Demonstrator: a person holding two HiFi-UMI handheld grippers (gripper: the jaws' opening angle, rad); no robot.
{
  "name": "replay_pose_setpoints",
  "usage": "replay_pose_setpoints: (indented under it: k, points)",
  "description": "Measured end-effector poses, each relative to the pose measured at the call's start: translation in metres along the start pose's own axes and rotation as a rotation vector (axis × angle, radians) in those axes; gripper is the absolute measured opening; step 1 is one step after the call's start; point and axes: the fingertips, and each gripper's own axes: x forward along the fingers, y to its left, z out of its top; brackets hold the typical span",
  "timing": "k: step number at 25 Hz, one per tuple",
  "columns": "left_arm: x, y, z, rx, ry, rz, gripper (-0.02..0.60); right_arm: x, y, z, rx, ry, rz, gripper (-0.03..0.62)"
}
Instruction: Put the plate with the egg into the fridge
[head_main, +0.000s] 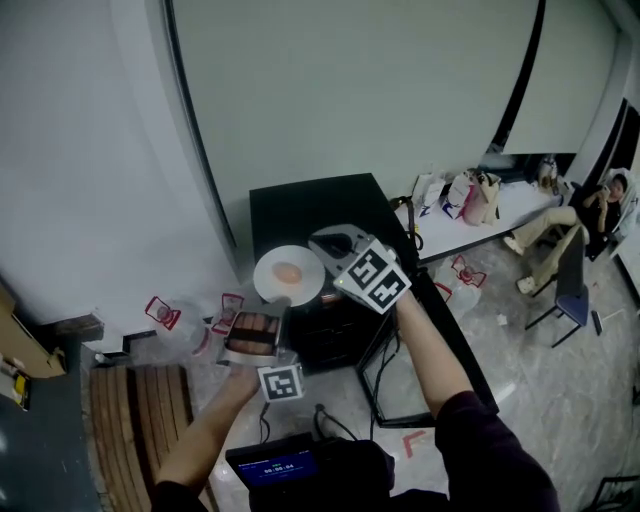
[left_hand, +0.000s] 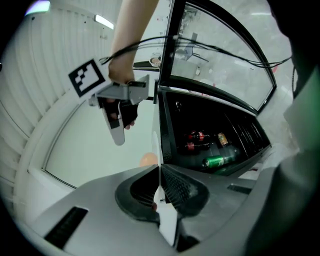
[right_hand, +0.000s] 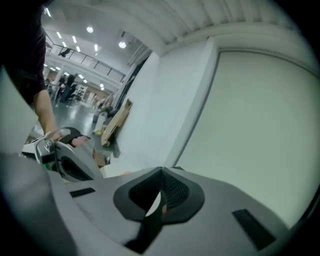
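Observation:
A white plate (head_main: 290, 272) with a brown egg (head_main: 287, 271) hangs in front of the black fridge (head_main: 312, 205). My left gripper (head_main: 272, 306) is shut on the plate's near rim. In the left gripper view the rim (left_hand: 159, 172) shows as a thin white edge pinched between the jaws of my left gripper (left_hand: 160, 176), with the egg (left_hand: 148, 159) just beyond. The fridge (left_hand: 210, 135) stands open, its shelves in sight. My right gripper (head_main: 322, 243) hovers at the plate's right side with jaws together and nothing in them. In its own view, my right gripper (right_hand: 160, 186) shows a sliver of the plate (right_hand: 155, 204) below.
Red cans (left_hand: 196, 136) and a green can (left_hand: 218, 161) lie inside the fridge. A wooden slatted platform (head_main: 140, 410) is at lower left. A white table with bags (head_main: 470, 205), a chair (head_main: 565, 290) and a seated person (head_main: 590, 205) are at right. A screen device (head_main: 275, 466) sits near my body.

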Motion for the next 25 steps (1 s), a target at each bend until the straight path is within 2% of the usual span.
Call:
replay_pose_setpoints:
  k: [3,6,9,12,17,21,25]
  points:
    - [-0.004,0.007,-0.001,-0.019,-0.028,0.03,0.021,-0.04,0.02,-0.005,0.135,-0.172,-0.19,0.006]
    - [-0.009,0.014,0.003,-0.045,-0.059,0.041,0.021,-0.074,0.039,-0.015,0.224,-0.274,-0.355,0.006]
    - [-0.022,0.021,0.012,-0.044,-0.1,0.057,0.021,-0.105,0.055,-0.023,0.313,-0.359,-0.475,0.006]
    - [-0.043,0.021,0.026,-0.051,-0.143,0.058,0.021,-0.14,0.066,-0.032,0.385,-0.441,-0.558,0.006]
    - [-0.087,0.003,0.064,-0.078,-0.165,0.025,0.021,-0.187,0.092,-0.065,0.445,-0.429,-0.578,0.006]
    - [-0.106,0.0,0.092,-0.025,-0.163,0.035,0.021,-0.206,0.107,-0.087,0.486,-0.413,-0.548,0.006]
    - [-0.113,-0.02,0.105,-0.017,-0.149,0.012,0.021,-0.217,0.12,-0.102,0.515,-0.394,-0.525,0.006]
